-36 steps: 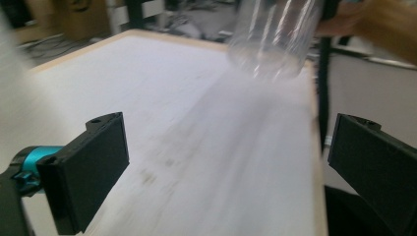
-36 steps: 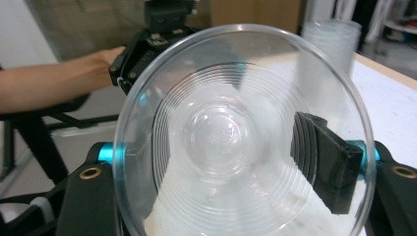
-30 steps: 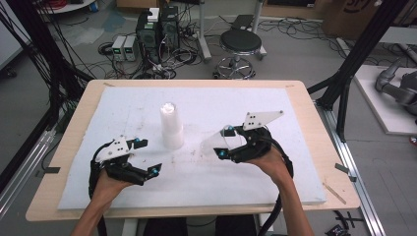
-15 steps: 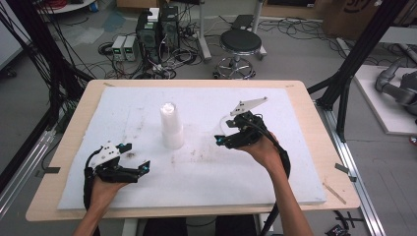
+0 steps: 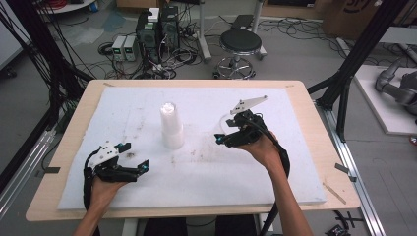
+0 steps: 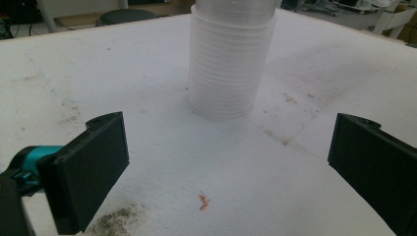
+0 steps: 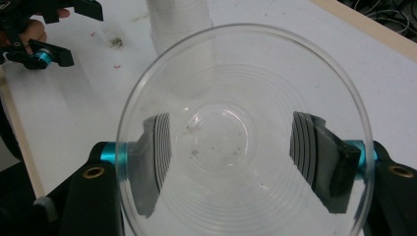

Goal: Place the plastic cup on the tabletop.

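Since the earlier high view, the left gripper (image 5: pixel 132 168) has come down toward the lower left of the frame and rests low on the white pad (image 5: pixel 295 162), while the right gripper (image 5: pixel 223 137) has lifted away from the stack of cups (image 5: pixel 171 126) with one clear cup (image 5: pixel 227 124). In the high view now, the stack stands upright in the middle of the pad, and the right gripper hangs to the right of it, well apart, probably so that the taken cup comes free of the others.

In the left gripper view, the jaws stand wide open with nothing between them. The stack (image 6: pixel 230 64) is in the upper middle, near but not touching. I think this gripper waits there to steady the stack for the next pull.

In the right gripper view, the clear cup (image 7: pixel 243 132) is in the middle with its mouth toward the camera. The jaws are closed on its wall from both sides, and have just been closing a little more. The left gripper (image 7: pixel 42 39) is at the upper left.
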Tool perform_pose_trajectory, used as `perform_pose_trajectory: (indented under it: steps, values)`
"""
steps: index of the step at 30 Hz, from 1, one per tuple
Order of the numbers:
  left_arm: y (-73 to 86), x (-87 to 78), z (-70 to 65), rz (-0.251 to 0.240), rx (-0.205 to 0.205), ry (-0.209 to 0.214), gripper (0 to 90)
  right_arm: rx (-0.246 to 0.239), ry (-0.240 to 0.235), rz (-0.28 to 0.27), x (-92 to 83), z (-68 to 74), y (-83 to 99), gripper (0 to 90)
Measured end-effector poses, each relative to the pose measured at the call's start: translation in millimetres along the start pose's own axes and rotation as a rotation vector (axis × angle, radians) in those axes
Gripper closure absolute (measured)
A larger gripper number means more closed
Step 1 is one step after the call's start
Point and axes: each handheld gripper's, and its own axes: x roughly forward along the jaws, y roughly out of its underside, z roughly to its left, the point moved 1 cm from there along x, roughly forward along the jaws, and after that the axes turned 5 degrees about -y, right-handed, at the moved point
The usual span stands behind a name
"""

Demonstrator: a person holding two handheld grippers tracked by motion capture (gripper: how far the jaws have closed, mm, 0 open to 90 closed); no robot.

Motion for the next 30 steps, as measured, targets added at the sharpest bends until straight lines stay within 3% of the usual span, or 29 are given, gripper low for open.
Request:
perform_pose_trajectory:
  steps: [7, 17, 21, 30]
  values:
    - [2.1, -0.2, 1.0, -0.006, -0.007, -0.004, 1.8, 0.008, 0.011, 0.015, 3.1, -2.8, -0.2, 32.6]
    - [4.7, -0.5, 3.0, -0.023, -0.019, -0.004, 1.8, 0.017, 0.078, 0.09, 21.3, -8.0, 1.4, 32.6]
    - [4.9, -0.3, 3.2, -0.023, -0.023, 0.003, 1.8, 0.03, 0.11, 0.151, 38.0, -12.9, 1.4, 32.6]
    - [5.0, 0.0, 3.5, -0.017, -0.02, 0.01, 1.8, 0.046, 0.134, 0.207, 63.9, -21.2, 6.8, 32.5]
